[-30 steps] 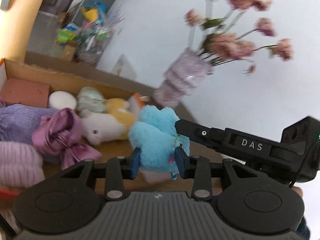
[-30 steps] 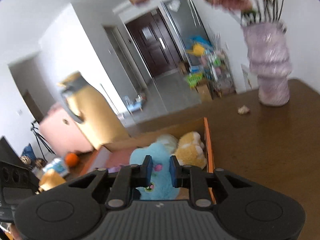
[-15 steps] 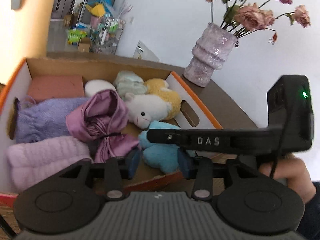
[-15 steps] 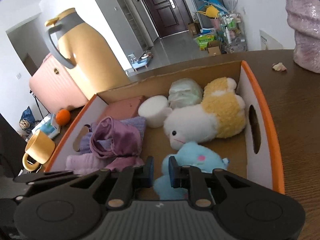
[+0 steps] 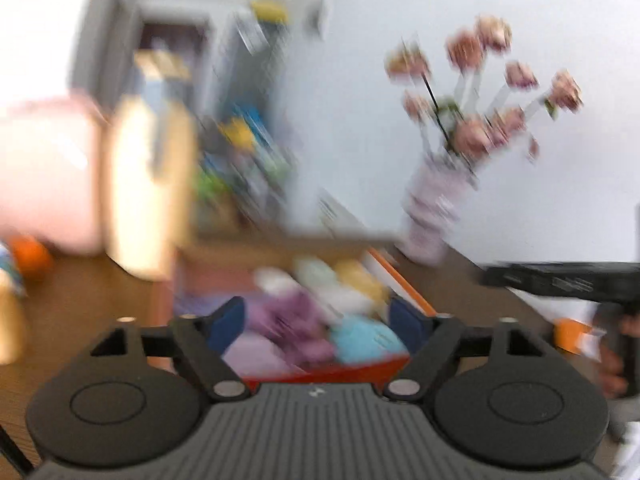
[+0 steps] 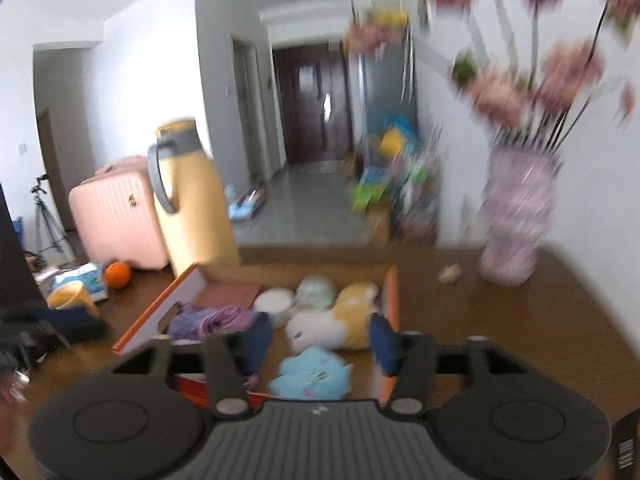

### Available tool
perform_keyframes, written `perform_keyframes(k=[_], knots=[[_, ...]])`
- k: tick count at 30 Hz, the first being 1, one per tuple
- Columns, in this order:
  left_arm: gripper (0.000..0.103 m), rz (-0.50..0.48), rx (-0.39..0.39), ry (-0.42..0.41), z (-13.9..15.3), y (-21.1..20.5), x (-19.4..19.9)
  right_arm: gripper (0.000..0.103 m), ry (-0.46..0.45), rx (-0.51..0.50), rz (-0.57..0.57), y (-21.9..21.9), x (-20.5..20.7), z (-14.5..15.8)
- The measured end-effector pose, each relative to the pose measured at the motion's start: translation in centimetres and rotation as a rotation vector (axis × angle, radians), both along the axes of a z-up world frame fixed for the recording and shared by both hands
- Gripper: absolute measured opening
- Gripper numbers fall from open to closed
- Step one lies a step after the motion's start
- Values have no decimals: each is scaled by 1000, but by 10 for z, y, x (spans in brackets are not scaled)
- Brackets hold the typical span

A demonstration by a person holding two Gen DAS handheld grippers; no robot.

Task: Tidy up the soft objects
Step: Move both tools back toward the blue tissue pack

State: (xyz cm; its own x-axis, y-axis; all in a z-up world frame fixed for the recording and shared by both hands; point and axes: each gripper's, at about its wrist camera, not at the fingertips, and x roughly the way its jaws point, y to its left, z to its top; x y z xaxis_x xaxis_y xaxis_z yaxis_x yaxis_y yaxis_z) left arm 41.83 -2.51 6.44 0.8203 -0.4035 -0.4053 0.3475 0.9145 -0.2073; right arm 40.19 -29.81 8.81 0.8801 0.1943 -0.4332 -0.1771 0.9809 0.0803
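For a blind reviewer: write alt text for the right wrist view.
The open right gripper hangs above a cardboard box of soft things, a blue plush nearest, a white and yellow plush behind it. A purple vase stands on the wooden table to the right.

Both wrist views look forward and slightly down from near the table, over their own fingers. Shared: box at 6 o'clock, vase at 2–3 o'clock. Left view motion-blurred.

Left tongs just spread wide, right tongs likewise, both seemingly empty
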Motion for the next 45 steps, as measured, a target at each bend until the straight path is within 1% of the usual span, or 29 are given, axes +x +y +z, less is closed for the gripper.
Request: perform_keyframes(k=[1,2,3,4,5,6,10,14,17,21,25,27,29,31,32,34,36,38,41,45], knots=[[95,70,25,-78,4,5,-18,88,-60,-36,-32,0,-16,1],[96,129,37,-135,6,9,-32,91,-126,-74,-60,2,-33,1],[97,191,50,-195,5,12,-48,91,-190,-116,-78,6,-49,-2],[97,233,71,-243,4,13,-62,91,-223,-145,-84,9,-59,-4],[97,257,90,-269,2,14,-74,91,-245,-169,-87,11,-69,-6],[97,266,103,-277,1,15,-82,91,-263,-181,-90,13,-78,-8],[98,303,133,-302,-6,15,-111,91,-288,-152,-96,15,-101,-9],[100,308,126,-310,-2,18,-130,92,-291,-127,-100,18,-115,-10],[101,323,129,-318,-1,23,-145,92,-290,-111,-107,21,-135,-17],[101,344,130,-307,-13,26,-175,92,-275,-82,-81,25,-176,-38],[102,335,124,-280,-35,29,-217,92,-241,-67,-58,30,-224,-67],[103,321,121,-254,-48,30,-235,92,-209,-60,-70,32,-243,-82],[103,300,115,-202,-60,31,-243,92,-173,-37,-68,31,-253,-95],[103,278,114,-129,-71,31,-239,92,-130,-31,-68,32,-252,-105],[103,277,116,-117,-74,30,-236,92,-115,-38,-72,32,-249,-109],[103,284,130,-115,-77,27,-230,92,-98,-50,-89,32,-241,-112],[103,279,124,-119,-76,25,-225,92,-92,-32,-95,29,-236,-114],[103,272,116,-107,-78,24,-218,92,-66,-12,-91,28,-226,-118],[103,261,131,-79,-84,19,-202,91,-11,-10,-89,28,-200,-126],[103,243,138,-48,-91,15,-177,88,59,-34,-101,31,-151,-136]])
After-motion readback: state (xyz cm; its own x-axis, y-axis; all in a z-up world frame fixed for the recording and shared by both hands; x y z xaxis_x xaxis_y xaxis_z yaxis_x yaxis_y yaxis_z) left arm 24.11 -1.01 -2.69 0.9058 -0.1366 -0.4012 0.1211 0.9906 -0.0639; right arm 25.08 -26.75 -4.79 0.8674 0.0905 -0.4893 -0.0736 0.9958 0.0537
